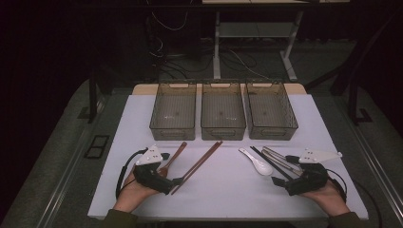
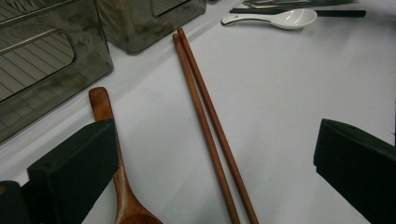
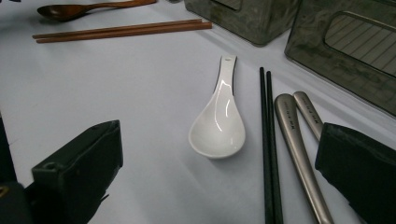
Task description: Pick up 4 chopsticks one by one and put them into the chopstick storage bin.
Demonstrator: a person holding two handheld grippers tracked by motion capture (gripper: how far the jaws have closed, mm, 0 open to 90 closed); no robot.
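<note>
Both of my grippers rest low on the white table point(image 1: 328, 137), each with its jaws spread wide and nothing between the pads: my left gripper point(image 1: 172, 183) sits near the table's front left edge, my right gripper point(image 1: 280, 183) near its front right edge. Taking the middle bin point(image 1: 223, 111) as my landmark, a left bin point(image 1: 173, 111) and a right bin point(image 1: 271, 110) stand just beside it in a row; all three are smoky, see-through plastic with cut-out handles, and I see nothing lying in any of them. Closer to me than the middle bin and to its left lie the wooden chopsticks point(image 2: 208, 126), a reddish-brown pair side by side and touching, running straight between my left jaws in the left gripper view. Farther left of them lies the wooden spoon point(image 2: 119, 177), same warm brown, its handle passing just beside my left-hand jaw. Nearer me than the middle bin and to its right lies the white spoon point(image 3: 219, 126), glossy ceramic, bowl up, with a small hole in its handle end. Beside it lie thin black chopsticks point(image 3: 268, 149), then two matte metal handles point(image 3: 299, 154) reaching toward my right-hand jaw.
</note>
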